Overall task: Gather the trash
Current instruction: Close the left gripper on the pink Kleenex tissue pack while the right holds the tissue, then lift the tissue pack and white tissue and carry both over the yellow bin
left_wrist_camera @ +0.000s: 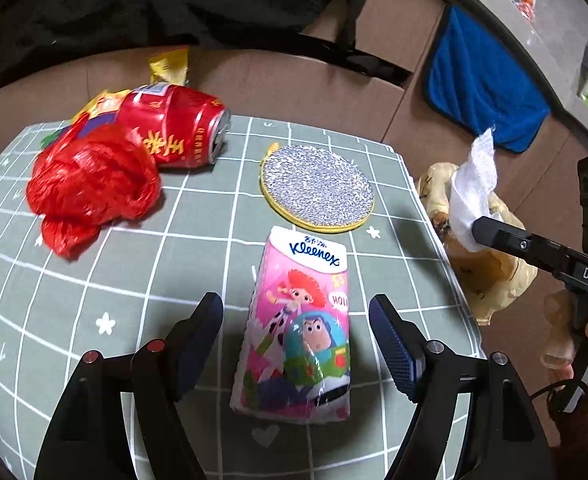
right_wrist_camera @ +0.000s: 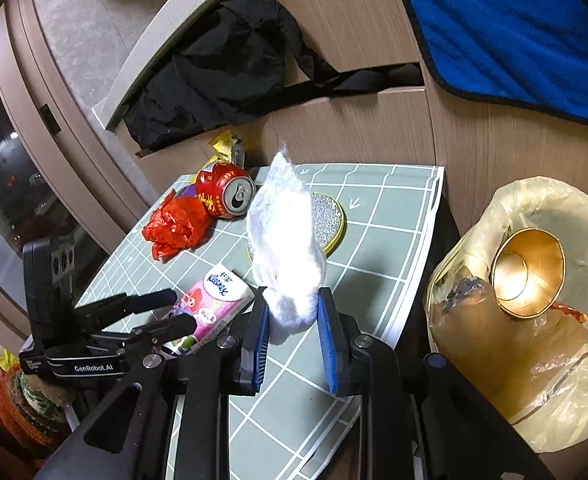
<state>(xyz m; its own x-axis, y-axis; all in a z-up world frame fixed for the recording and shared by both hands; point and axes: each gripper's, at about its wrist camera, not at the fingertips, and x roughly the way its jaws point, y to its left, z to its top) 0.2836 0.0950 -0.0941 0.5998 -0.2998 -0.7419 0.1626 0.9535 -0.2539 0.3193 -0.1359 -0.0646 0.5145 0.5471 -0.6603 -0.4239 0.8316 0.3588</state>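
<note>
My right gripper is shut on a crumpled white tissue, held above the table's right side, next to the plastic-lined bin. In the left wrist view the tissue hangs over the bin. My left gripper is open, its fingers on either side of a pink Kleenex pack lying on the green grid mat. A red plastic bag, a red can on its side and yellow wrappers lie at the mat's far left.
A round glittery coaster lies mid-mat. The bin holds a gold paper cup. A black bag and blue towel hang on the wooden cabinet behind. The mat ends at the table's right edge beside the bin.
</note>
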